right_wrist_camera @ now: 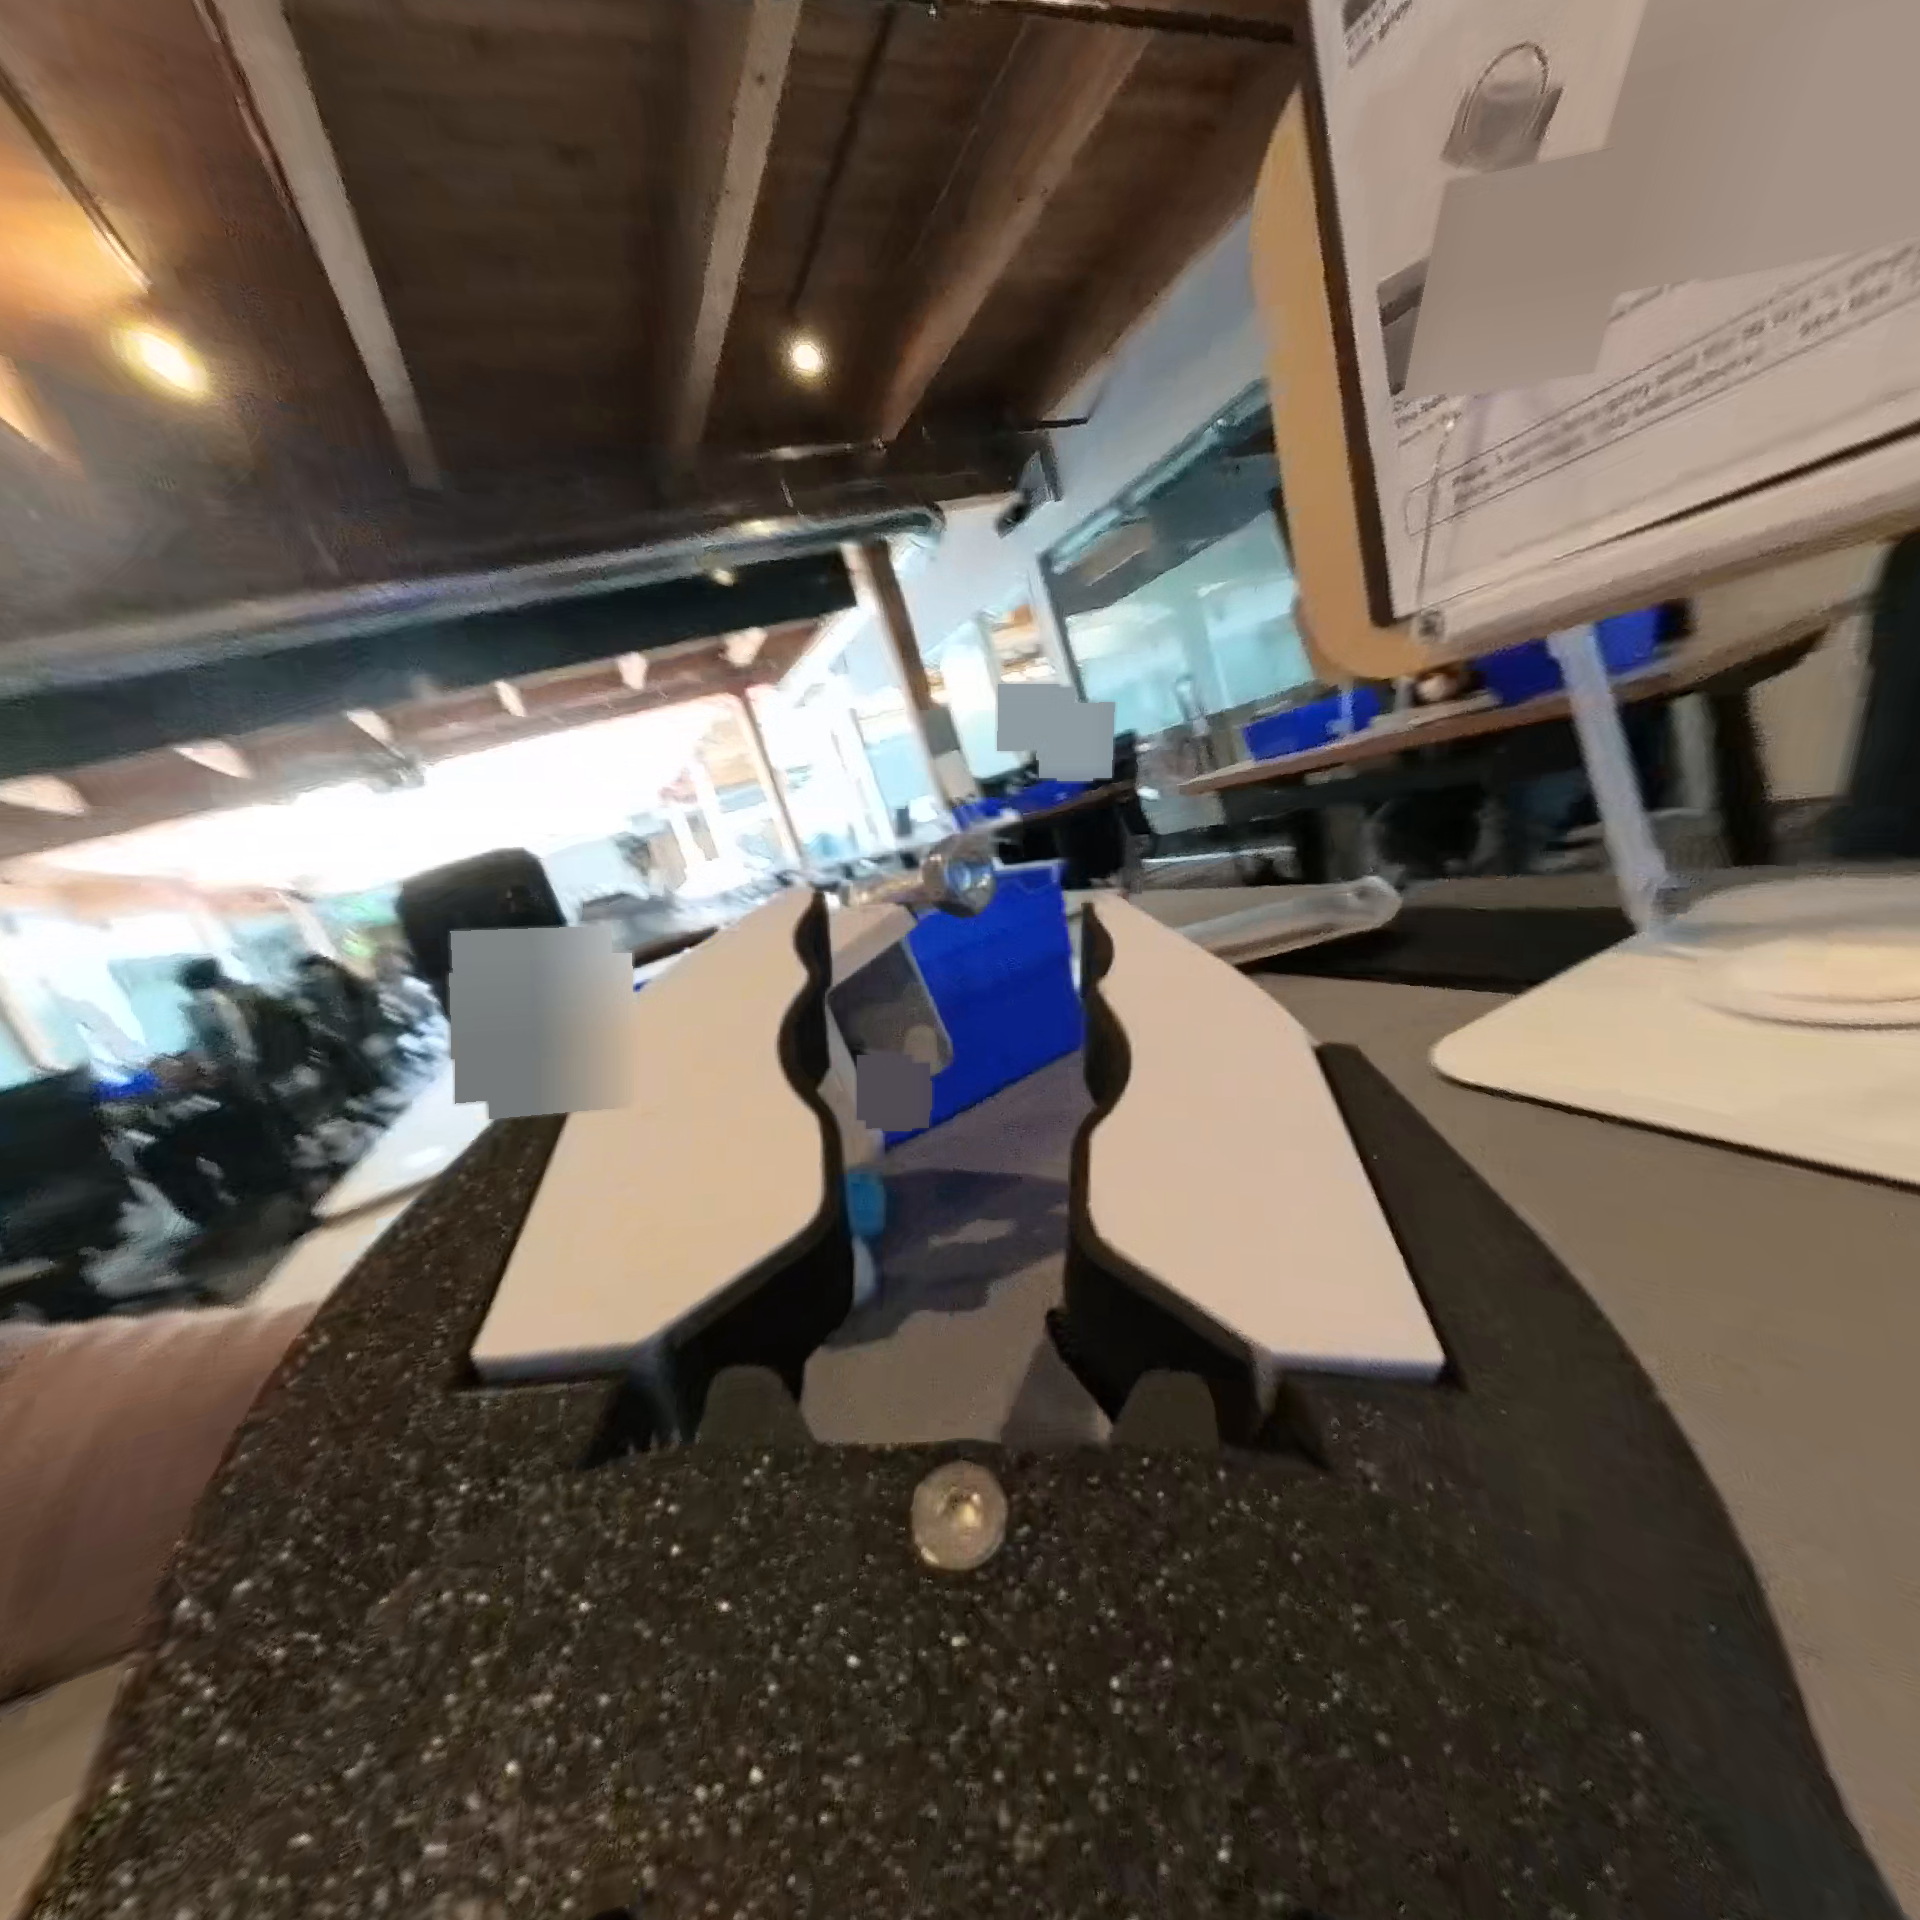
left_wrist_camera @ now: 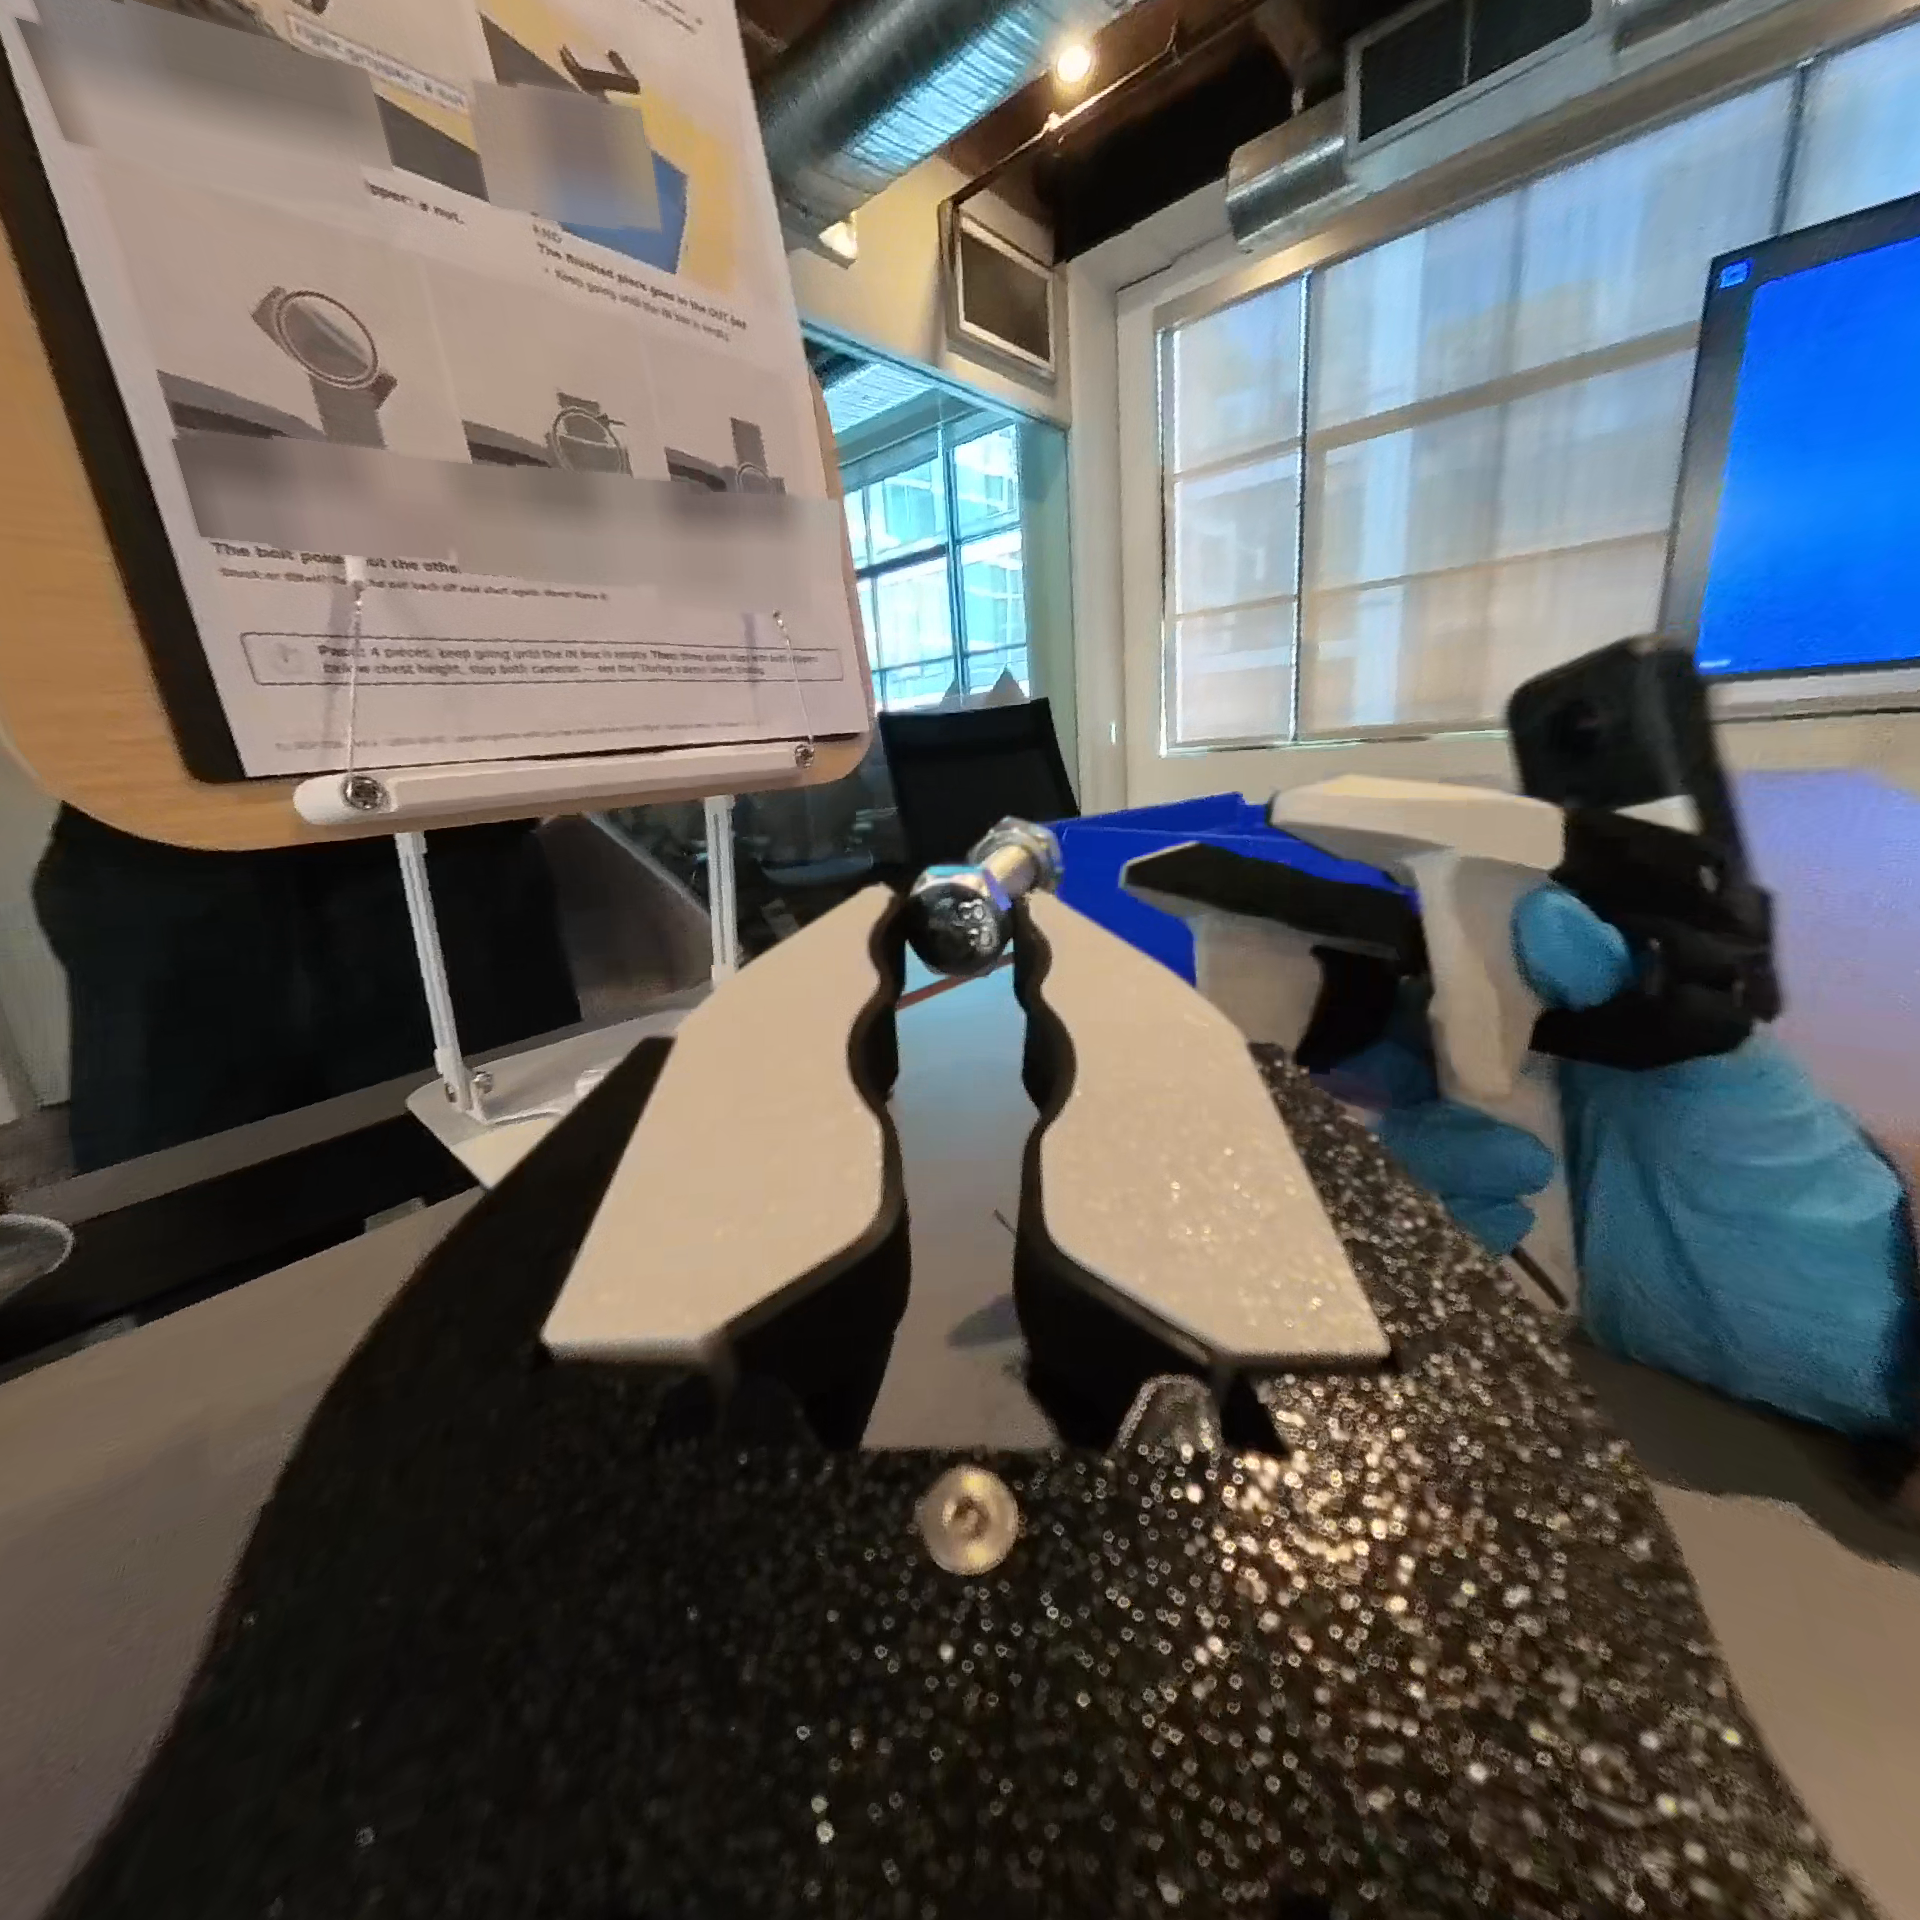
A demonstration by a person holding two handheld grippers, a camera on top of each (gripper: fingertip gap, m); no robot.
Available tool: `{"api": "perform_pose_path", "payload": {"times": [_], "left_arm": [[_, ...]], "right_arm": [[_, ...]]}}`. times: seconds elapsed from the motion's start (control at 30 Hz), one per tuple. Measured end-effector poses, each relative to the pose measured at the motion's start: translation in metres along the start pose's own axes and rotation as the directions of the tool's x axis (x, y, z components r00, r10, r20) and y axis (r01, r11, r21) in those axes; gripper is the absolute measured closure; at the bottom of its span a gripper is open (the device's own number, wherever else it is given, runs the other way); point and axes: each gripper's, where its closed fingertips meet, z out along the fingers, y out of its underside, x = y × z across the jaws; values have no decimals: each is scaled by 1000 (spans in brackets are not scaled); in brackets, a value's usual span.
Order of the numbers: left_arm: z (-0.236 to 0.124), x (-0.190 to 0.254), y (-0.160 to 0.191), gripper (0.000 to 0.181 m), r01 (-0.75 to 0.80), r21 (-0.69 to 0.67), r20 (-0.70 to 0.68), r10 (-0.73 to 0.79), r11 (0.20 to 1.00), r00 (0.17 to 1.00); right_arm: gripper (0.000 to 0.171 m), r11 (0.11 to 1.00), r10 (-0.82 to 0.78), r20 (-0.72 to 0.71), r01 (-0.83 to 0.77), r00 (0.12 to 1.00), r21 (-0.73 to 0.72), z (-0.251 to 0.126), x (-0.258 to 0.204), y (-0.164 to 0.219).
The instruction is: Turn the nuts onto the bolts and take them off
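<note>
My left gripper (left_wrist_camera: 956, 914) is shut on the head of a steel bolt (left_wrist_camera: 951, 925) and holds it above the table. The shaft points away from me, with a nut (left_wrist_camera: 1016, 854) on its far end. The other gripper's fingers (left_wrist_camera: 1247, 894), held by a blue-gloved hand (left_wrist_camera: 1704, 1174), point at the nut from the right, a short way off. In the right wrist view my right gripper (right_wrist_camera: 951, 920) is open and empty. The nut (right_wrist_camera: 961, 883) and bolt (right_wrist_camera: 883, 891) show just beyond its fingertips.
A blue bin (left_wrist_camera: 1132, 862) stands behind the bolt and also shows in the right wrist view (right_wrist_camera: 1003, 997). A document stand with a printed sheet (left_wrist_camera: 436, 416) rises at the left on a white base (right_wrist_camera: 1683, 1049). A blue monitor (left_wrist_camera: 1818, 468) and a black chair (left_wrist_camera: 977, 758) stand behind. Tip to tip, the grippers are about 6 cm apart.
</note>
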Motion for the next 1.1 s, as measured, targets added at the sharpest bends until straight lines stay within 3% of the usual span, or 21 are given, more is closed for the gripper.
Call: {"api": "perform_pose_path", "payload": {"times": [0.2,0.3,0.43,0.6,0.83,0.93,1.0,1.1], "left_arm": [[3,21,0,162,5,38,-152,1,999,988],[4,28,2,162,-35,31,-180,40,999,983],[5,36,4,162,-71,25,-206,75,997,976],[4,37,3,162,-47,28,-214,52,998,975],[3,32,1,162,-23,38,-200,30,999,979],[0,29,-3,162,10,60,-194,2,998,981],[0,29,-2,162,12,55,-203,-1,998,979],[2,34,0,162,-15,41,-224,24,999,974]], "right_arm": [[121,966,227,147,-242,963,93,-2,5,-14],[123,943,314,234,-331,920,39,7,-3,-7],[129,936,349,227,-347,909,-51,15,-4,8],[140,941,338,205,-335,919,-49,8,-6,9],[139,918,396,228,-382,890,-104,10,-6,13],[150,959,279,181,-263,943,-107,4,-10,14],[145,964,259,209,-238,943,-120,5,-14,13],[136,934,355,259,-328,898,-141,10,-12,9]]}}
